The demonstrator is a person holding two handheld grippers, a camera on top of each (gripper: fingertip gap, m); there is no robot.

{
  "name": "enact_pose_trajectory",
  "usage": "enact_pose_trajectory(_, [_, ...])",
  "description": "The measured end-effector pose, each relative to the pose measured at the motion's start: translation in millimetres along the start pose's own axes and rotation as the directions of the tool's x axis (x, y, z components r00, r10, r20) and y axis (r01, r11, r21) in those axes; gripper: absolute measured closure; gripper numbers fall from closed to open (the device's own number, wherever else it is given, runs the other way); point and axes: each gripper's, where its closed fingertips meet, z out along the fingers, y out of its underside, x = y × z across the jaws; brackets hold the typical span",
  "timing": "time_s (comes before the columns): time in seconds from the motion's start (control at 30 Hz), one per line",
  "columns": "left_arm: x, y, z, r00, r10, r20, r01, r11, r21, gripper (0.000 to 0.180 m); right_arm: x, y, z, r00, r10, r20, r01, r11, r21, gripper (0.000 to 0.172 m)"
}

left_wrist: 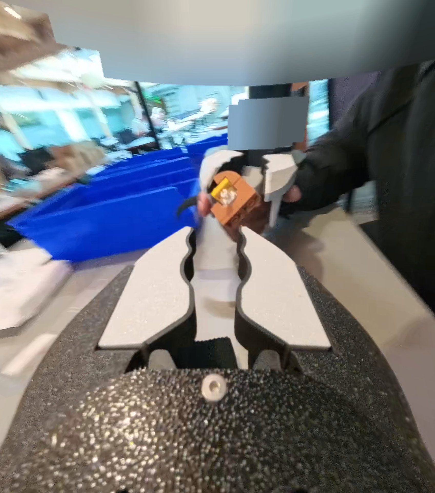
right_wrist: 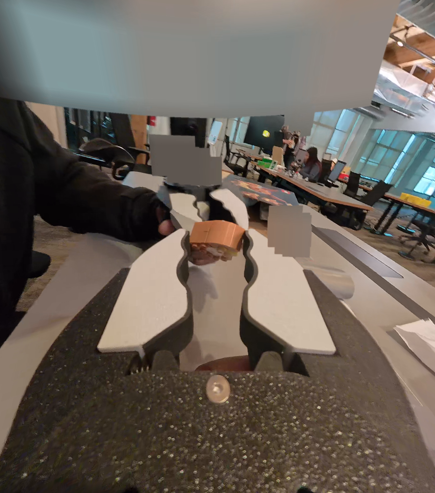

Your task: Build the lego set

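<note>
Flanking the grey surface [right_wrist: 317, 240], blue bins [left_wrist: 104, 213] and white papers [right_wrist: 429, 344] lie apart as the right tool [right_wrist: 216, 240] clamps an orange brick block [right_wrist: 217, 233] aloft; the left tool [left_wrist: 215, 234], empty, gapes just short of it.

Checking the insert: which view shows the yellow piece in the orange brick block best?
Left wrist view: the block's recessed face is turned to that camera, so the yellow piece shows in the orange brick block, held by the right gripper. Right wrist view shows the block's smooth side and studs, with only a pale yellowish edge.
</note>
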Motion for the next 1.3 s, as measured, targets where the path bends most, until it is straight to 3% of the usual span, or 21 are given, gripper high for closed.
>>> enact_pose_trajectory(0.07, [12, 2, 1, 0.986, -0.110, -0.124, 0.112, 0.994, 0.010, 0.145, -8, -7, -1, 0.999, 0.012, 0.048, -0.015, 0.999, 0.046, 0.134])
enact_pose_trajectory(0.17, [23, -3, 3, 0.980, -0.091, -0.179, 0.104, 0.992, 0.066, 0.145, -18, -15, -2, 0.992, 0.053, 0.118, -0.065, 0.993, 0.101, 0.135])
enact_pose_trajectory(0.3, [36, -11, 6, 0.981, 0.038, -0.192, -0.017, 0.993, 0.113, 0.148, -27, -18, -4, 0.976, 0.099, 0.194, -0.125, 0.984, 0.125, 0.135])
enact_pose_trajectory(0.5, [46, -17, 6, 0.972, 0.120, -0.202, -0.091, 0.985, 0.148, 0.152, -37, -18, -4, 0.955, 0.128, 0.267, -0.164, 0.980, 0.116, 0.135])
enact_pose_trajectory(1.3, [55, -14, 0, 0.953, 0.173, -0.249, -0.142, 0.981, 0.136, 0.163, -47, -14, -4, 0.913, 0.189, 0.361, -0.234, 0.968, 0.086, 0.136])
